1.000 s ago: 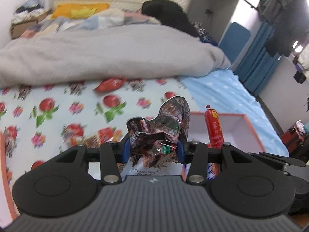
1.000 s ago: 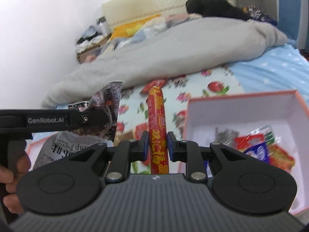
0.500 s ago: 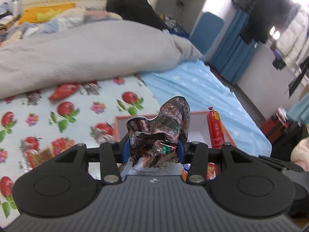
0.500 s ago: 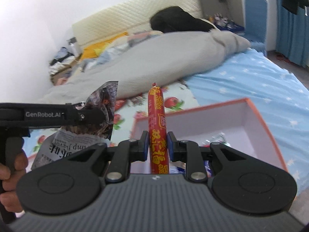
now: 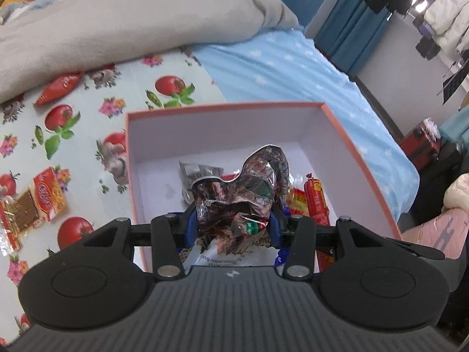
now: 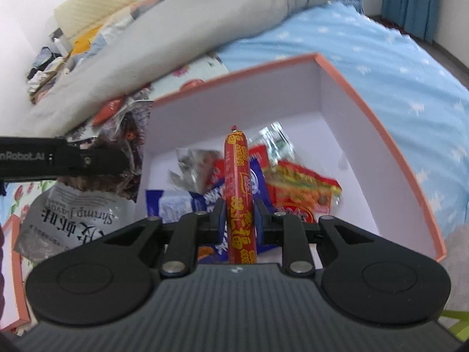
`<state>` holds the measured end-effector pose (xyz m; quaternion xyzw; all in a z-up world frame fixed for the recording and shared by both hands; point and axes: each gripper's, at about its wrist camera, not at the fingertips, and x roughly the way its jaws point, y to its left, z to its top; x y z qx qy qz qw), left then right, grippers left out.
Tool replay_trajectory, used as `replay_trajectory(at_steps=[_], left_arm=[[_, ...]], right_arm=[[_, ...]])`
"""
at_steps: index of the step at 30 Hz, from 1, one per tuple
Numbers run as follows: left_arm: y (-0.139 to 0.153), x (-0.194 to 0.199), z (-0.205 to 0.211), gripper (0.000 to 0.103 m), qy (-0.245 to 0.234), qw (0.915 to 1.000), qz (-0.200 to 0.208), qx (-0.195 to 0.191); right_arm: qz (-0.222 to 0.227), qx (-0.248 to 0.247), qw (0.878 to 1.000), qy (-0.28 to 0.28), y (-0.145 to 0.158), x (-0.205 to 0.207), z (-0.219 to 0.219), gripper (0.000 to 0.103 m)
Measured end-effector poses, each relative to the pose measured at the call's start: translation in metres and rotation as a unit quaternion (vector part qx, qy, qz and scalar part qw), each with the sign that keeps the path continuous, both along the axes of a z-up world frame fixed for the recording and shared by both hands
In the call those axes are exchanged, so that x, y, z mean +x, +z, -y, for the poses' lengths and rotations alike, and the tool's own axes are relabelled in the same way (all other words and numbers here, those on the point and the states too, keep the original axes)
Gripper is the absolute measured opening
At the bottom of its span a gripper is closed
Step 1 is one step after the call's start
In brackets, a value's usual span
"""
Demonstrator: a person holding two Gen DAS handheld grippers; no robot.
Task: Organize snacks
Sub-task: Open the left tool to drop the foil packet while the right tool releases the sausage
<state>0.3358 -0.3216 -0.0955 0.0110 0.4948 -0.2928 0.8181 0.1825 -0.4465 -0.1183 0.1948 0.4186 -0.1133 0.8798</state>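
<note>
My left gripper (image 5: 233, 224) is shut on a crumpled dark snack bag (image 5: 246, 187) and hangs over the near part of the orange-rimmed white box (image 5: 346, 135). The same shrimp-flavour bag (image 6: 76, 211) shows at the left of the right wrist view, under the left gripper's arm (image 6: 58, 161). A red sausage stick (image 6: 239, 190) stands upright in my right gripper (image 6: 239, 220), which is shut on it above the box (image 6: 381, 135). That sausage (image 5: 316, 202) also appears at the right of the left wrist view. Several snack packets (image 6: 299, 187) lie inside the box.
Loose snacks lie on the tomato-print cloth (image 5: 88, 102): a red packet (image 5: 58, 86) near the grey duvet (image 5: 132, 17), and orange packets (image 5: 44, 196) at the left. Another orange box rim (image 6: 16, 278) shows at the lower left. Blue sheet (image 5: 293, 67) lies beyond the box.
Both grippers have moved right and down with their snacks, from over the printed cloth to above the open box. The view now looks down into the box.
</note>
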Motion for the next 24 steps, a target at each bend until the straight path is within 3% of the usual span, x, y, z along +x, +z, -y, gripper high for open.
replay_trajectory(at_steps=[6, 11, 12, 13, 14, 24], left_arm=[[-0.004, 0.001, 0.004, 0.053, -0.001, 1.0000, -0.005, 0.004], [0.002, -0.003, 0.002, 0.074, 0.007, 0.9997, 0.012, 0.022], [0.005, -0.004, 0.000, 0.077, 0.010, 0.9996, 0.018, 0.021], [0.008, -0.006, -0.003, 0.077, 0.011, 0.9995, 0.023, 0.019], [0.011, -0.007, -0.005, 0.077, 0.012, 0.9995, 0.025, 0.017], [0.068, -0.032, -0.049, 0.077, 0.033, 0.9948, 0.095, -0.016]], right_arm=[[-0.010, 0.003, 1.000, 0.001, -0.003, -0.005, 0.007, 0.025], [0.008, 0.004, 1.000, 0.010, 0.010, -0.004, 0.009, 0.025], [0.010, 0.006, 1.000, 0.008, 0.012, -0.004, 0.010, 0.033], [0.014, 0.008, 1.000, 0.008, 0.015, -0.004, 0.011, 0.045], [0.023, 0.007, 1.000, 0.008, 0.020, -0.006, 0.010, 0.049], [0.096, -0.009, 0.995, 0.030, 0.069, -0.025, -0.015, 0.049]])
